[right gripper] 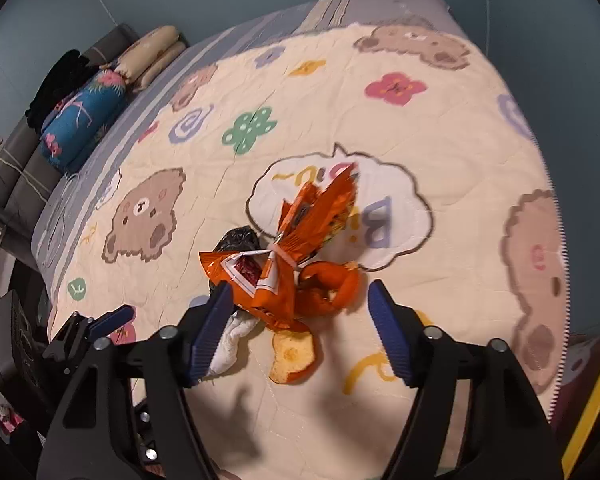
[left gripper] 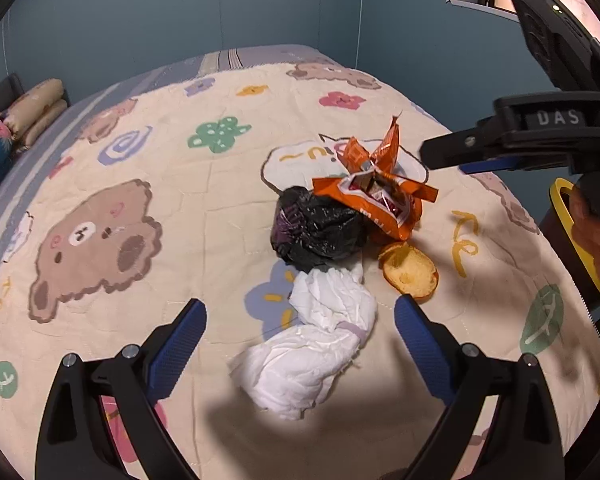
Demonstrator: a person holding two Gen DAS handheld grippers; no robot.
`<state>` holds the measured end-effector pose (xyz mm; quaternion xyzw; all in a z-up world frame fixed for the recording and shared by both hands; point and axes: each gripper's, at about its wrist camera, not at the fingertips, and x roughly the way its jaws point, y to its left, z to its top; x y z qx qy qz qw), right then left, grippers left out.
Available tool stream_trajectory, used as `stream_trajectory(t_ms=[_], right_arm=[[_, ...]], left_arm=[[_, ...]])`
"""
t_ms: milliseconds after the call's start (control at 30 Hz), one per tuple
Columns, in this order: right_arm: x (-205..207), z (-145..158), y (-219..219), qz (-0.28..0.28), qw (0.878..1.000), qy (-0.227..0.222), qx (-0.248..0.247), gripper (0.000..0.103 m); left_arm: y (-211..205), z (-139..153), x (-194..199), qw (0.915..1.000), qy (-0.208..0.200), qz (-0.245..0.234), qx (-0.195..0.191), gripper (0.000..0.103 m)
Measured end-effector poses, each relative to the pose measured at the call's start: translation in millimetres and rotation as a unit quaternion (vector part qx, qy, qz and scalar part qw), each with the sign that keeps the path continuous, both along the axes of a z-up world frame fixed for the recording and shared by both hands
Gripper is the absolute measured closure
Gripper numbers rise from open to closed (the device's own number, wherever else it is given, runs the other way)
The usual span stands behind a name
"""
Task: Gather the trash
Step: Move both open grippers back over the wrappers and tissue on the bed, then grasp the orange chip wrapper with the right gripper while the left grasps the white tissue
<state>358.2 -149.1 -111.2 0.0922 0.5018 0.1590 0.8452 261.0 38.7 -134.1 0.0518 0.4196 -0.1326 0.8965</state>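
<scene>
We are holding the left claw (left gripper: 300,320) wide over a crumpled white tissue (left gripper: 316,344), not gripping it. Our right claw (right gripper: 300,316) is also hanging wide, empty, above an orange wrapper (right gripper: 296,248). Beside these are lying a black bag (left gripper: 316,228) and a bread piece (left gripper: 410,272), mid-bed on the quilt (left gripper: 204,200).

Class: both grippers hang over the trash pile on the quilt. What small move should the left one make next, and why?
Probably lower the left gripper onto the crumpled white tissue. Its jaws stand open and empty, the tissue lies nearest, right between them, and the right gripper is lined up on the orange wrapper.
</scene>
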Motion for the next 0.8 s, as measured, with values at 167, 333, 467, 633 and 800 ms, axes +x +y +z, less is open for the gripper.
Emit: stream_trajectory(t_ms=[167,333,467,633,800], right_arm=[[11.9,-16.8,9.2,0.007,1.000,0.016,-0.003,0.043],[23.0,-31.0,18.3,0.014,0.999,0.032,-0.001,0.046],[28.5,-41.1,23.4,0.017,0.999,0.042,-0.002,0.056],[30.4,-44.9,25.7,0.023,0.998,0.048,0.012,0.077],[32.2,-50.0,25.0,0.022,0.997,0.069,0.037,0.083]], left_arm=[[-2.1,-11.3,8.7,0.9999,0.011,-0.005,-0.004,0.012],[-6.1,-23.6,15.2,0.9994,0.028,-0.017,-0.003,0.018],[-7.4,-32.7,18.4,0.9985,0.046,-0.028,-0.004,0.035],[-16.1,-32.9,12.2,0.9973,0.044,-0.059,0.001,0.058],[-24.6,-33.7,5.1,0.9960,0.036,-0.080,0.014,0.074]])
